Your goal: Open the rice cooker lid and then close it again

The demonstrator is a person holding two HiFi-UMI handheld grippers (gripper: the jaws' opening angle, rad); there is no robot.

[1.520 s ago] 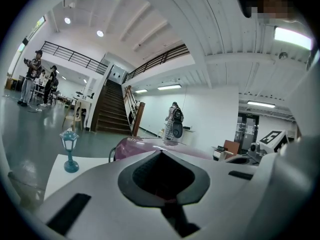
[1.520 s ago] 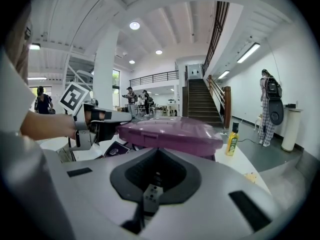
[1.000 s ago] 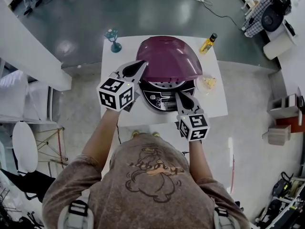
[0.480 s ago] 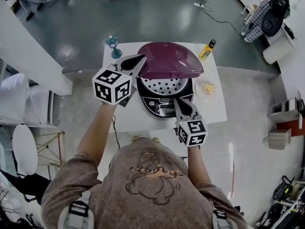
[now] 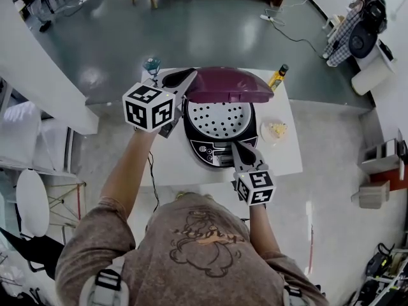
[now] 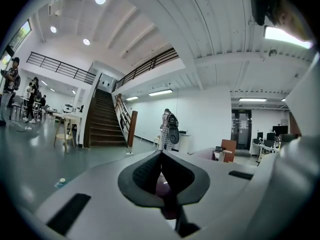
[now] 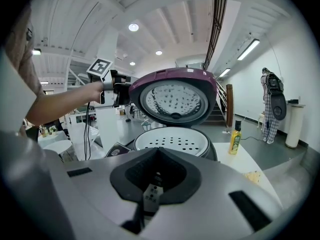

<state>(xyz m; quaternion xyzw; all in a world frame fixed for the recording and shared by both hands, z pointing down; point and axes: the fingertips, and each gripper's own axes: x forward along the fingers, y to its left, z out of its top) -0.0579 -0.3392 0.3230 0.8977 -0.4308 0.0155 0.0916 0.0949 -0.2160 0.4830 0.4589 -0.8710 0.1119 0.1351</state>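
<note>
Two grippers, both jaws closed on nothing. Left gripper (image 5: 191, 76) has its tip against the left rim of the lid (image 5: 229, 85), which is half-raised over the cooker (image 5: 220, 146) mid-table (image 5: 169, 164). I'd follow the hinge arc until it stays open, with the right gripper (image 5: 242, 149) steadying the near front. Panel and far-right bottle (image 5: 277, 76) print is unreadable.

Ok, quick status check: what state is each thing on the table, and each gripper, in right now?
Rice cooker lid, raised, inner side facing the front.
Steamer tray, seated in the pot, uncovered, nothing on it.
Left gripper, shut, tips at the lid's left edge.
Right gripper, shut, empty, at the cooker's front panel.
Yellow bottle, upright, cap on.
</note>
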